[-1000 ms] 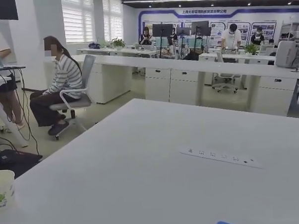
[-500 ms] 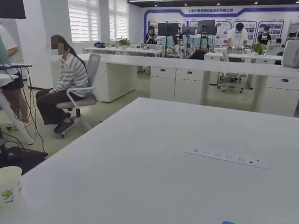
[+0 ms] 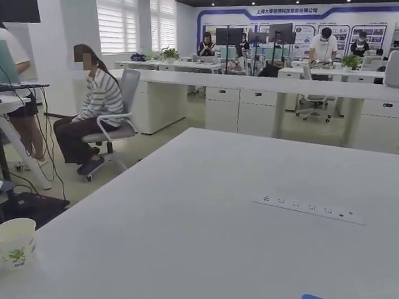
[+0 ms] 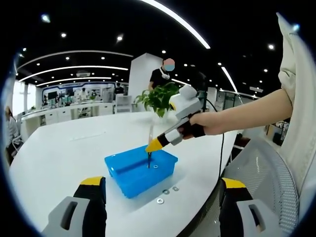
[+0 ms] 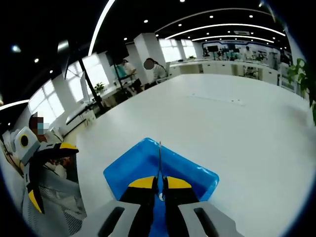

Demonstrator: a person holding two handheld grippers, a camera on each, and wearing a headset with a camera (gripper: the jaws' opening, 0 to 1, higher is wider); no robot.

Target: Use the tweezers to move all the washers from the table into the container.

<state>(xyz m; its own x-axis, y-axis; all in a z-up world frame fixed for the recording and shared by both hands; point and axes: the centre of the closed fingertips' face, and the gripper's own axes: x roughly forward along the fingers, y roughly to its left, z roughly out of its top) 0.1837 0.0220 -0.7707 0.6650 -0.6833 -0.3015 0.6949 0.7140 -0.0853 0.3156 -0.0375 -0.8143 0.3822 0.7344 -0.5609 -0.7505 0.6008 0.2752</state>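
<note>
1. While the right claw (image 5: 159, 183) is clamped narrow on the tweezers (image 5: 159, 158), the thin metal tips point forward and down into the blue container (image 5: 133, 168).
2. Seen from the left gripper view, a hand (image 4: 200, 123) holds that claw above the container, tilted down toward the left, and the tweezers' tips reach the container floor.
3. One washer (image 4: 155, 167) lies inside the container, just beside the tweezers' tips; whether the tips touch it cannot be told.
4. Three more washers (image 4: 159, 200) lie on the white surface (image 3: 190, 242), near the container's near right corner and close to the surface's edge.
5. Nothing sits between the jaws of the left claw (image 4: 161, 182), which are spread wide. It hangs on the near side of the container and faces it.
6. A green plant (image 4: 158, 98) stands at the far side of the surface, behind the right claw.
7. From the head view, a paper cup (image 3: 15, 242) with a green print stands at the near left edge of the surface.
8. A power strip (image 3: 311, 209) is set flat into the surface to the right, and a blue corner of the container shows at the near edge of that view.
</note>
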